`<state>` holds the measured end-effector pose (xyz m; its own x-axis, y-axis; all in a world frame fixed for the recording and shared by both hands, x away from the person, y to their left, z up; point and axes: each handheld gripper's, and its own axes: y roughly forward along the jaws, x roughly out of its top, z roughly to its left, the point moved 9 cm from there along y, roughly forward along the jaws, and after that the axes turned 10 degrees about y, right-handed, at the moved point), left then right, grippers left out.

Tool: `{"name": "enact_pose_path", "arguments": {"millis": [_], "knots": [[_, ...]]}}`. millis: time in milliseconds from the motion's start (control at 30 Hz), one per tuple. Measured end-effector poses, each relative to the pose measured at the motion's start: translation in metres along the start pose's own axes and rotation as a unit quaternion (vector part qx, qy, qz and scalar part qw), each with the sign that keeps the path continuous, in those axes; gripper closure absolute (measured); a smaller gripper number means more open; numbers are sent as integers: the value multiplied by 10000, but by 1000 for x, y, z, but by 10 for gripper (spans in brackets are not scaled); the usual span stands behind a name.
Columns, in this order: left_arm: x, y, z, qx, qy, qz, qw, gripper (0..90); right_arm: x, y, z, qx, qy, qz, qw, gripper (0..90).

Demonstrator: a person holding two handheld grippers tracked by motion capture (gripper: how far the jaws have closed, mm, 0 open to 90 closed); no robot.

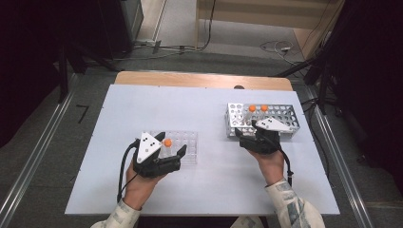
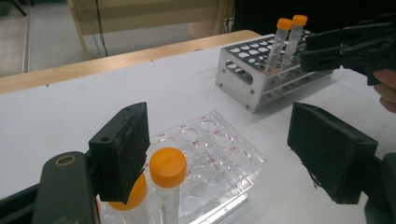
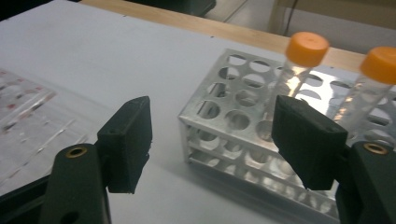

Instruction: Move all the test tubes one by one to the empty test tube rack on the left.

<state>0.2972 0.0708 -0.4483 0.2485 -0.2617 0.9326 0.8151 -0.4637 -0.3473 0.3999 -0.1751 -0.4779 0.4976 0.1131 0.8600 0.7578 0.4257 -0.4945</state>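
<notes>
A clear plastic rack (image 2: 219,163) holds two orange-capped tubes; one tube (image 2: 167,167) stands just inside my left jaw, the other (image 2: 135,198) is partly hidden behind that jaw. My left gripper (image 2: 224,140) is open around the rack's near end, its pads (image 2: 123,156) touching nothing. From above, the same gripper (image 1: 171,145) straddles the clear rack (image 1: 187,147). A metal rack (image 3: 233,116) carries two orange-capped tubes (image 3: 306,49) (image 3: 380,65). My right gripper (image 3: 215,130) is open at this rack's near corner, with nothing between its jaws.
The metal rack (image 1: 285,114) sits at the right of the white board (image 1: 209,190), the clear one at centre left. The table's wooden back edge (image 1: 199,80) lies beyond. Cables lie on the floor behind. In the left gripper view the other gripper (image 2: 345,46) shows beside the metal rack.
</notes>
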Motion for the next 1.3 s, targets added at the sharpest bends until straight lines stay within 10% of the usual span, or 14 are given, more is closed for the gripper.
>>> {"name": "enact_pose_path", "arguments": {"millis": [367,1300], "knots": [[1,-2,0,-18,-8,-15,10000,212,8,21,-26,-485,217,-98,9985,420],[1,-3,1,-12,-24,-24,10000,212,12,50,-46,-533,584,50,9969,652]]}}
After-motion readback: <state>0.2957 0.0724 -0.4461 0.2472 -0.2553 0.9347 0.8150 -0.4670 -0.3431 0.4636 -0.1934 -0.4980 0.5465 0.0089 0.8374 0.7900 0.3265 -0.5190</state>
